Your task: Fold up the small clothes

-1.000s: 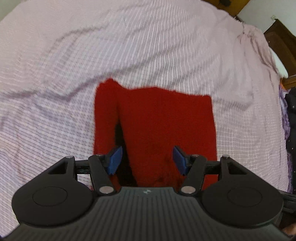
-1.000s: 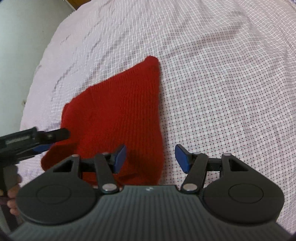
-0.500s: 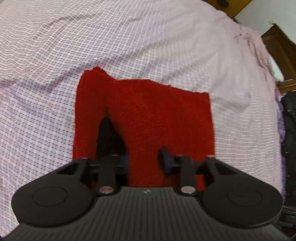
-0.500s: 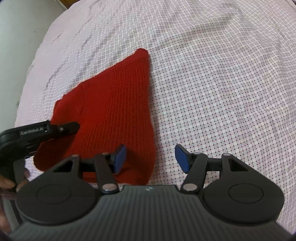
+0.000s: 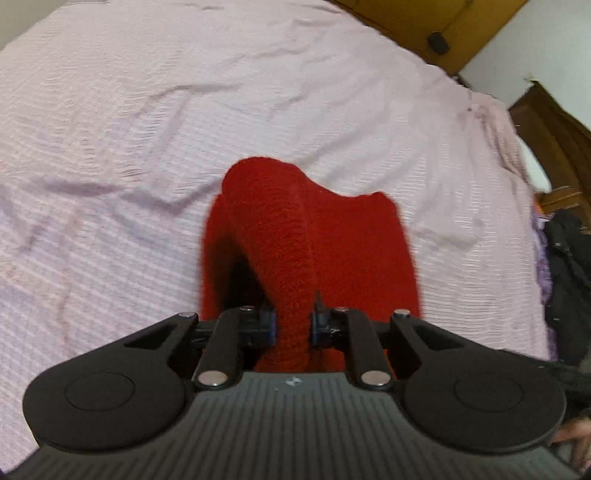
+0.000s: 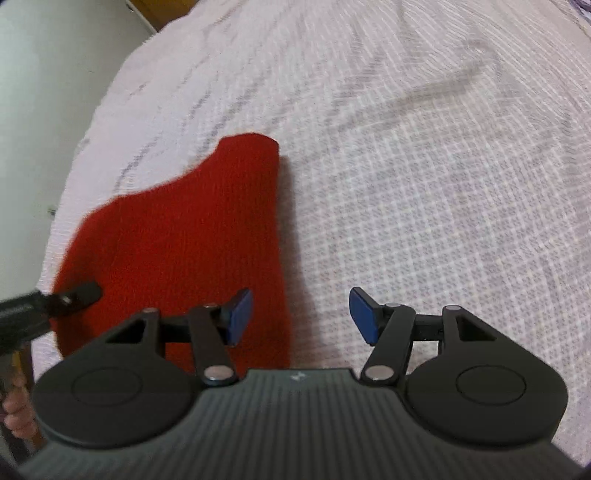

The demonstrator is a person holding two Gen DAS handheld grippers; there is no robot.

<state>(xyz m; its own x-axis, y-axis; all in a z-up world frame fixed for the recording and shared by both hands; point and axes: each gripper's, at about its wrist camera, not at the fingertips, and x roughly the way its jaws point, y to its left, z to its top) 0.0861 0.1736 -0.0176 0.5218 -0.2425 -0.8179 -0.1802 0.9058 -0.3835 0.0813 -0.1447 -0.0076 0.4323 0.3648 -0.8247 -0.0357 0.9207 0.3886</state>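
A small red knitted garment (image 5: pixel 295 236) lies on the pink checked bed sheet (image 5: pixel 147 129). My left gripper (image 5: pixel 292 326) is shut on its near edge and holds a bunched ridge of the cloth up off the bed. In the right wrist view the garment (image 6: pixel 184 240) lies at the left, and the left gripper's black tip (image 6: pixel 74 295) shows at its left edge. My right gripper (image 6: pixel 299 315) is open and empty, its left blue pad over the garment's right edge and its right pad over bare sheet.
The sheet (image 6: pixel 424 166) has shallow wrinkles. A wooden headboard (image 5: pixel 424 26) and dark wooden furniture (image 5: pixel 557 140) stand at the far right, with dark clothes (image 5: pixel 565 288) beside the bed. A pale wall (image 6: pixel 44 74) lies to the left.
My left gripper closed on the garment's near edge and lifted it, so the cloth bunched into a raised ridge. The right gripper stayed open and shifted a little.
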